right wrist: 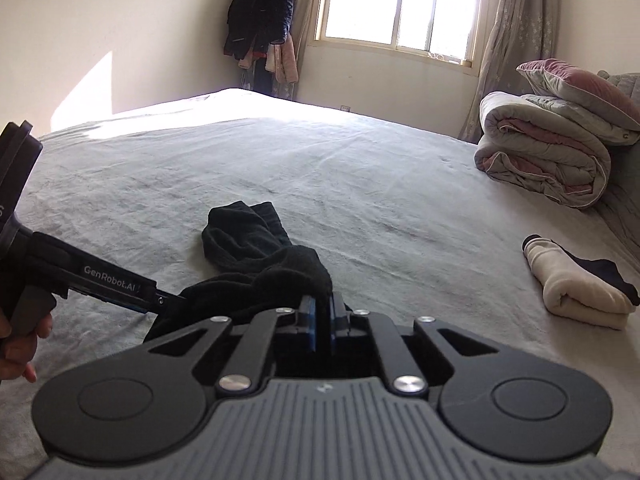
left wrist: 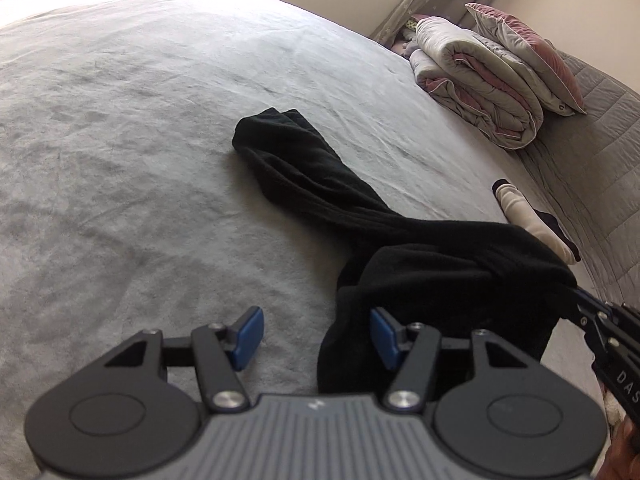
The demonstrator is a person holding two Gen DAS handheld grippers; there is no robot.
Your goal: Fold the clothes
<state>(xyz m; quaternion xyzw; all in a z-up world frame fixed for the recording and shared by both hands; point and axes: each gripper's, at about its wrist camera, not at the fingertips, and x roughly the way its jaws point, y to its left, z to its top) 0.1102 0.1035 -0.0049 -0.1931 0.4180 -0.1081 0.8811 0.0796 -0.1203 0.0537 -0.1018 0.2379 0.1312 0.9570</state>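
Right gripper (right wrist: pixel 322 314) jaws pinch black garment (left wrist: pixel 320 184); left gripper (left wrist: pixel 316 336) spread beside it.

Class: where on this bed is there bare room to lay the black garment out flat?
Bare sheet left of the black garment, and between it and the duvet. Crowded on the right, around the cream roll.

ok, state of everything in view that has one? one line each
left gripper: open, beside the garment's near end, holding nothing
right gripper: shut on the black garment
black garment: unfolded, near end lifted and bunched, far end lying on the bed
cream garment: folded, lying on the bed
quilt: folded, stacked at the bed's edge
pillow: resting on the quilt
curtains: drawn open
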